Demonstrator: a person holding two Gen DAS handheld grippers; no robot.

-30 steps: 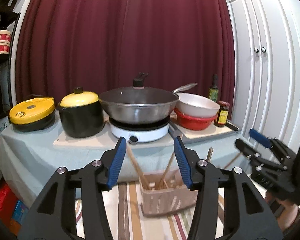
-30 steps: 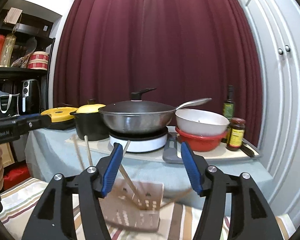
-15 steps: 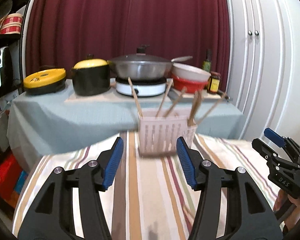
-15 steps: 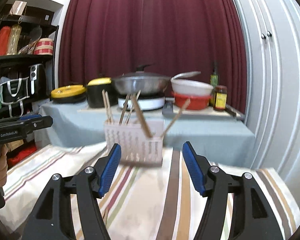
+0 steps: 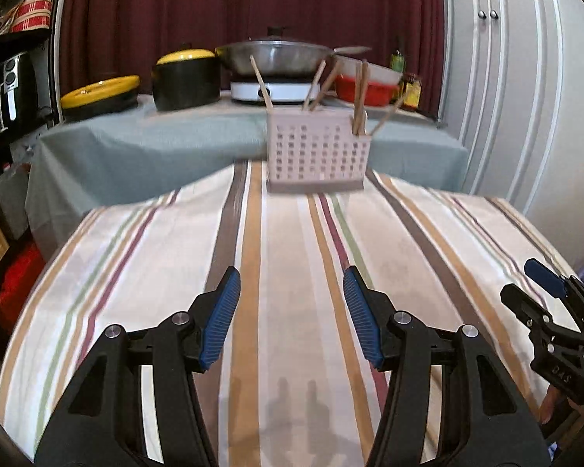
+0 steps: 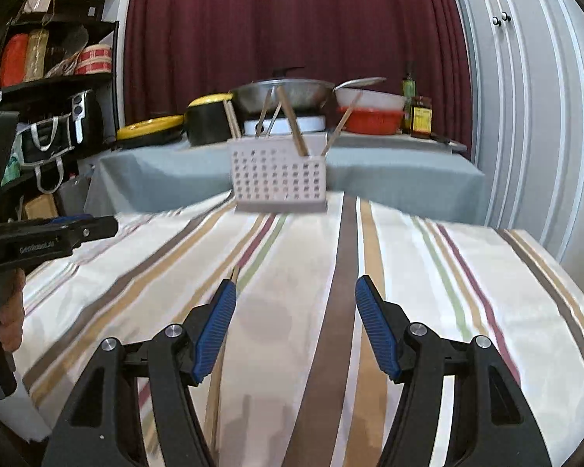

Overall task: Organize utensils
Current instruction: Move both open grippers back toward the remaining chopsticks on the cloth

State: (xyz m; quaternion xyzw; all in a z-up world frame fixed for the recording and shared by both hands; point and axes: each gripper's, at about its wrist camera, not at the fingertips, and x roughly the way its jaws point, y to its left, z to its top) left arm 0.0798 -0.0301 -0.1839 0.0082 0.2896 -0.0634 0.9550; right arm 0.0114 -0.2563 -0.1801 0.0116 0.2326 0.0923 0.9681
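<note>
A pale perforated utensil holder [image 5: 317,155] [image 6: 279,177] stands at the far edge of the striped tablecloth, with several wooden chopsticks [image 5: 359,95] [image 6: 292,124] leaning out of it. A loose pair of wooden chopsticks [image 6: 220,354] lies on the cloth under my right gripper's left finger. My left gripper [image 5: 292,319] is open over bare cloth, well short of the holder. Also open with nothing between its fingers, my right gripper [image 6: 295,330] hovers low over the cloth; it shows in the left wrist view at the right edge [image 5: 553,311].
Behind the striped table [image 5: 155,264] a grey-clothed counter [image 5: 136,144] carries a yellow-lidded black pot [image 5: 186,78], a wok on a white cooker [image 5: 276,54], stacked bowls and bottles. Shelves stand at the left, white cabinet doors [image 6: 525,97] at the right. A hand [image 6: 7,311] holds the left gripper.
Both grippers have pulled back and away from the holder, which now looks smaller and farther off. Much more striped cloth is in view, and the loose chopsticks have come into sight.
</note>
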